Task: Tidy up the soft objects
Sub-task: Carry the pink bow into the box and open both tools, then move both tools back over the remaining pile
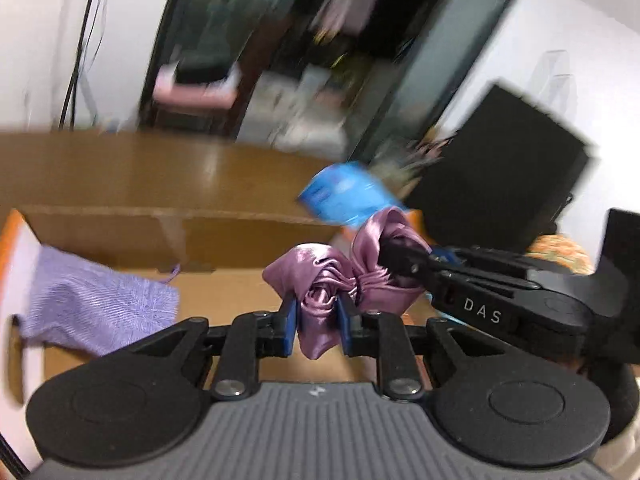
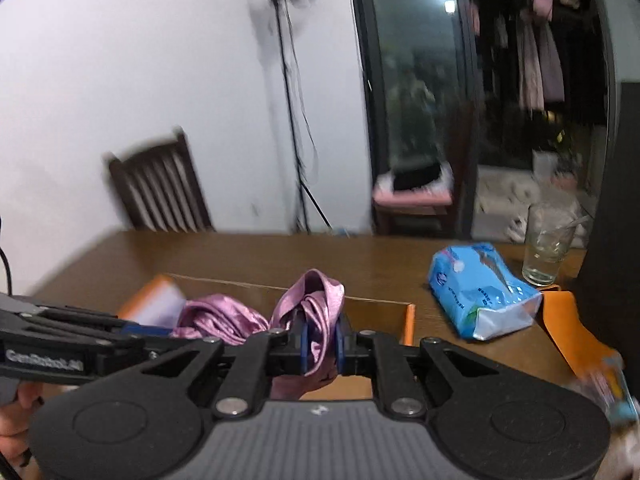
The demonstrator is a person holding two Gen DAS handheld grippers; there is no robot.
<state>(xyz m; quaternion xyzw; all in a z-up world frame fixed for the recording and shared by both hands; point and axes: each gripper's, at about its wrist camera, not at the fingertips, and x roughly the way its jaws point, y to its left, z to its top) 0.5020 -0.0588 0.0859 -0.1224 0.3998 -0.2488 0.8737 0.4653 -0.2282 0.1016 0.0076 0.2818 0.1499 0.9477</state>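
Observation:
A pink satin cloth [image 1: 344, 280] is held between both grippers above an open cardboard box [image 1: 224, 236]. My left gripper [image 1: 318, 312] is shut on one bunched end of it. My right gripper [image 2: 320, 340] is shut on the other end of the satin cloth [image 2: 312, 312]; it also shows in the left wrist view [image 1: 400, 256], coming in from the right. A lilac knitted cloth [image 1: 96, 308] lies in the box at the left. The left gripper enters the right wrist view [image 2: 152, 330] from the left.
A blue tissue pack [image 2: 480, 292] lies on the brown table [image 2: 260, 256] right of the box, with a drinking glass [image 2: 548, 248] behind it. A black box [image 1: 500, 168] stands at the right. A wooden chair [image 2: 160, 192] and a tripod stand behind the table.

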